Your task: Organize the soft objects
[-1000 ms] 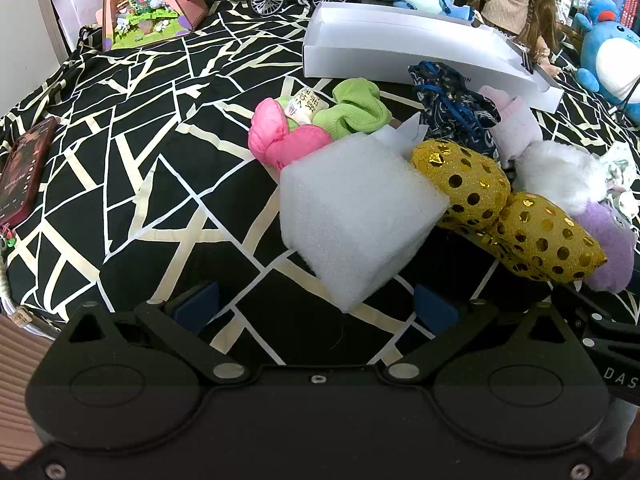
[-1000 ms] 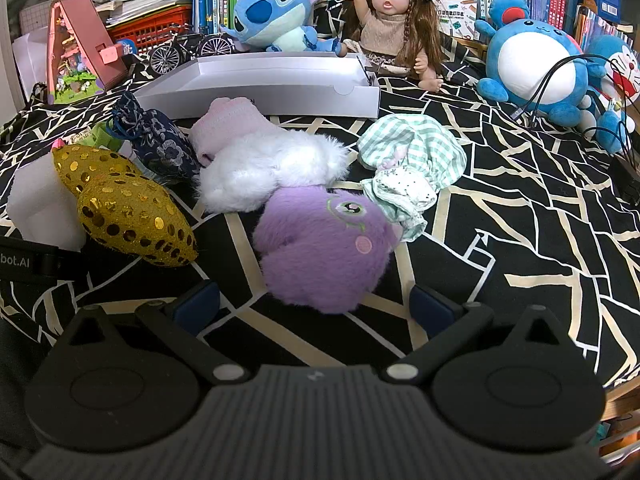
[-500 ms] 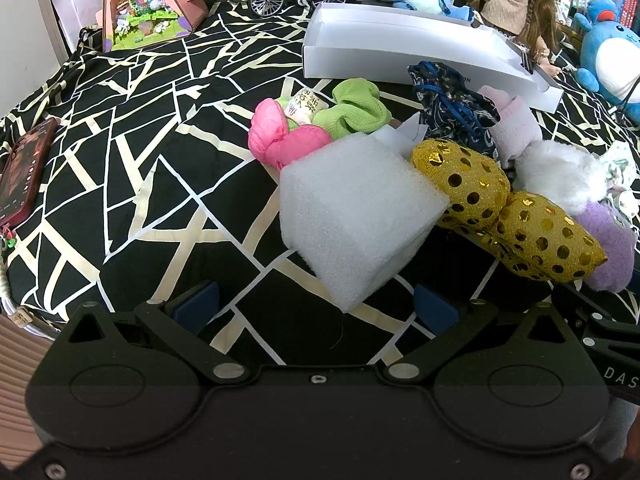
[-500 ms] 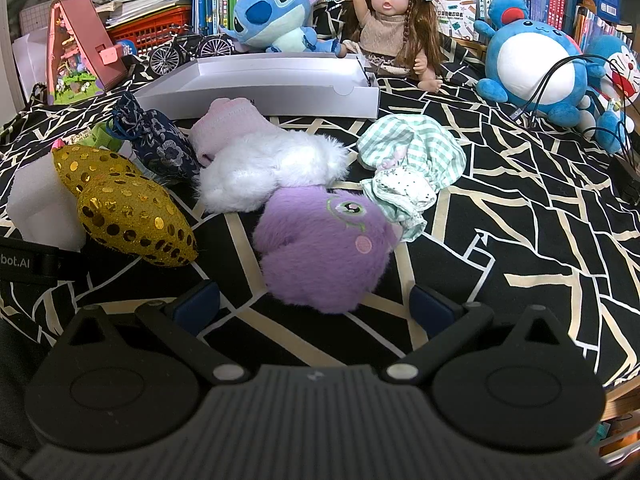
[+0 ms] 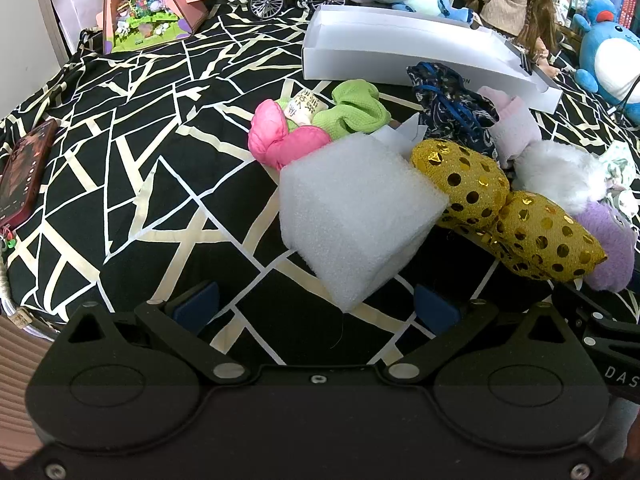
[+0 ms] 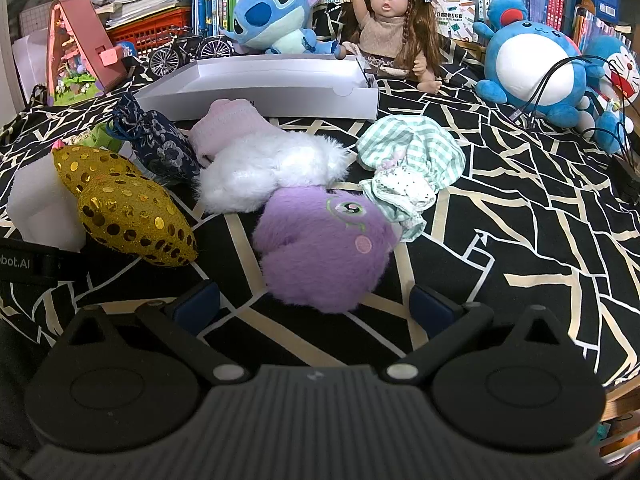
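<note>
Soft objects lie heaped on the black-and-cream patterned cloth, none of them yet in the white tray at the far side of the pile.

Straight ahead of the left gripper, whose fingers stand spread wide with nothing between them, sits a white foam block, one corner pointing back toward the jaws. It looks very light and springy, with a slightly grippy surface; I would judge it best taken across two opposite flat faces rather than at that corner, where it would likely squirm out or crush. To its right and touching it lies a gold sequined cushion, which looks slicker.

The right gripper is likewise spread and empty, with a purple furry plush just beyond its fingertips and roughly centred between them. That plush should be light and very compressible, so a deep bite across its middle seems safest; a shallow pinch may catch only fur. Beyond it, touching, lies a white fluffy plush, and ahead to the right a green checked cloth bundle, limp and liable to trail.
</note>
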The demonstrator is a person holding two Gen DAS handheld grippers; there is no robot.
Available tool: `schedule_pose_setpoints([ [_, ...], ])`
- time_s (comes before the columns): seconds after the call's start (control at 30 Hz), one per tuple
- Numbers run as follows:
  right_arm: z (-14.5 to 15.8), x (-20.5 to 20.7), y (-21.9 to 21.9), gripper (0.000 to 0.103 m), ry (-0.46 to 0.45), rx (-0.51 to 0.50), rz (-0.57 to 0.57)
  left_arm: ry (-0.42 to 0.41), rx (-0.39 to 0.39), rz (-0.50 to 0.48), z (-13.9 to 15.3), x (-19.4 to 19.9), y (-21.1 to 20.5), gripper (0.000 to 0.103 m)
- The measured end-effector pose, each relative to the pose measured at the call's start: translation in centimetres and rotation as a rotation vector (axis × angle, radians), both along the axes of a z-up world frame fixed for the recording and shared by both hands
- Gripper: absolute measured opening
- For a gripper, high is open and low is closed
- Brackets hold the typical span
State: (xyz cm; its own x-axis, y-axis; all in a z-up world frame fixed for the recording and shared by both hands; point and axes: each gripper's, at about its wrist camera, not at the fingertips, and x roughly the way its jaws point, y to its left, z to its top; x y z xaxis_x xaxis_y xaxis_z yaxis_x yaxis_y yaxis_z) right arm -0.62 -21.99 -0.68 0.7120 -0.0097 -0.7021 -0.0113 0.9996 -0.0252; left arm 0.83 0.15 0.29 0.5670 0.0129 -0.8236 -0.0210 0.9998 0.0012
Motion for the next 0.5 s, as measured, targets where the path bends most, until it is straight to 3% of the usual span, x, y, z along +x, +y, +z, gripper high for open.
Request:
schedule_pose_setpoints([
  [0.5,-0.6,-1.1,-0.3,0.103,-0.104,0.008,0.001,-0.088,-0.001,-0.049,-0.6,-1.3,0.5,0.103],
])
